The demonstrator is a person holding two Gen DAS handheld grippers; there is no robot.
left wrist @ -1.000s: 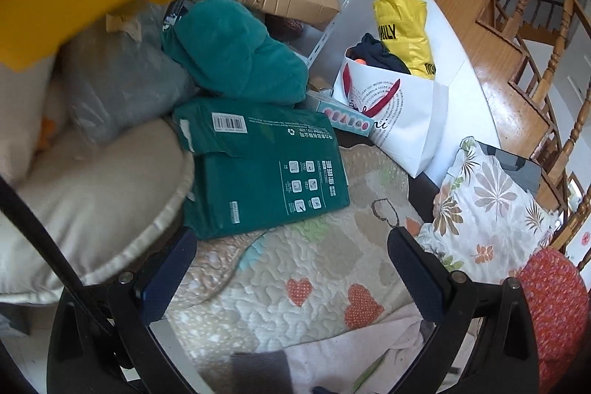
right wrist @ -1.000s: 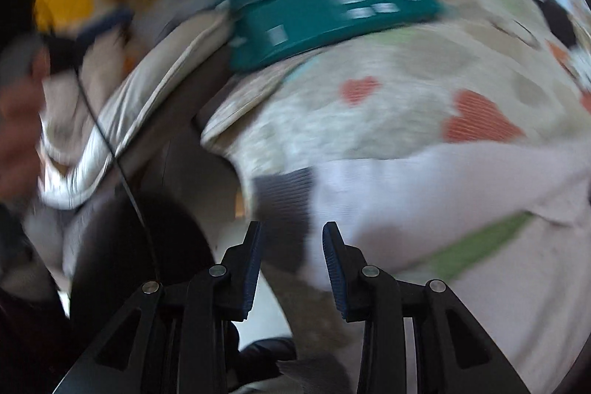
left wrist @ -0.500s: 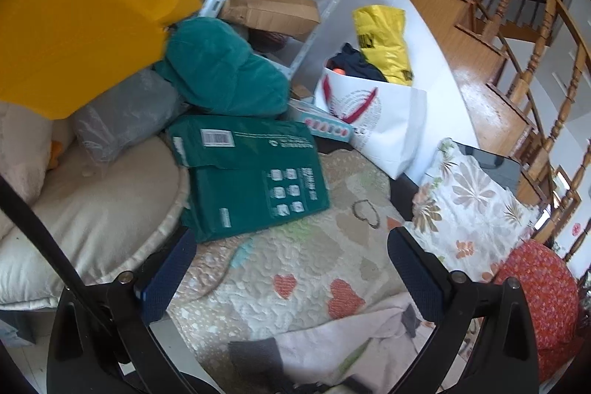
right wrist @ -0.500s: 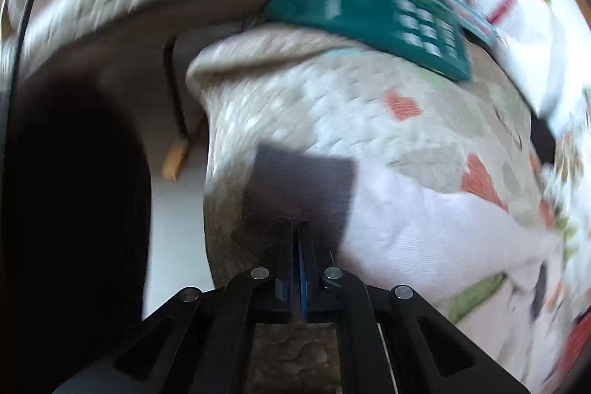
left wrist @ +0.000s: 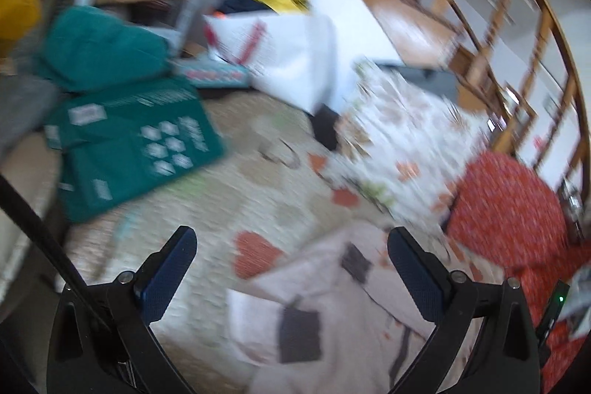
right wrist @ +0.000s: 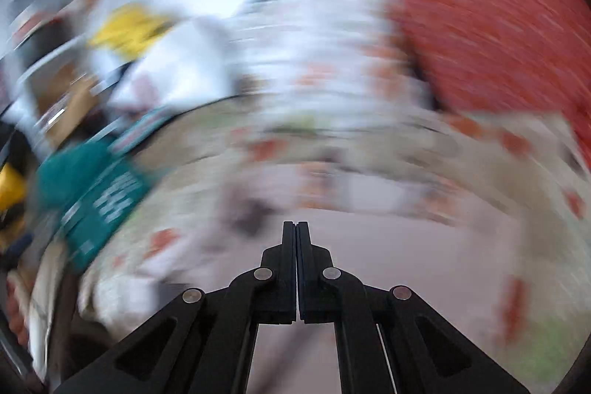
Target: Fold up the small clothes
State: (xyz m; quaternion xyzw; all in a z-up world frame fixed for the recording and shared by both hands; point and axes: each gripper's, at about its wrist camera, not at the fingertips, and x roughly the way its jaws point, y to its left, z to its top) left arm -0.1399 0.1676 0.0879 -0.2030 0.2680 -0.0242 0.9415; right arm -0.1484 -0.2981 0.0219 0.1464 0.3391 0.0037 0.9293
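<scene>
The pale pink garment (left wrist: 332,312) is lying crumpled on the heart-patterned quilt (left wrist: 229,205), directly below and ahead of the left gripper (left wrist: 291,264), whose blue-padded fingers (left wrist: 166,279) are standing wide apart with nothing between them. A dark grey cuff (left wrist: 299,335) is sitting near the middle of the gap between those fingers, and a second dark patch (left wrist: 356,263) is showing further up the cloth. The garment's long axis is running from the lower middle of the left wrist view up toward the right, in the direction of the red cushion (left wrist: 506,209); blur is hiding its exact outline.

In the right wrist view the right gripper (right wrist: 296,228) is clenched, its fingers pressed flat together. Pink cloth (right wrist: 388,246) is spreading just beyond and beside the tips, yet heavy blur is keeping me from telling whether any fabric is pinched there
</scene>
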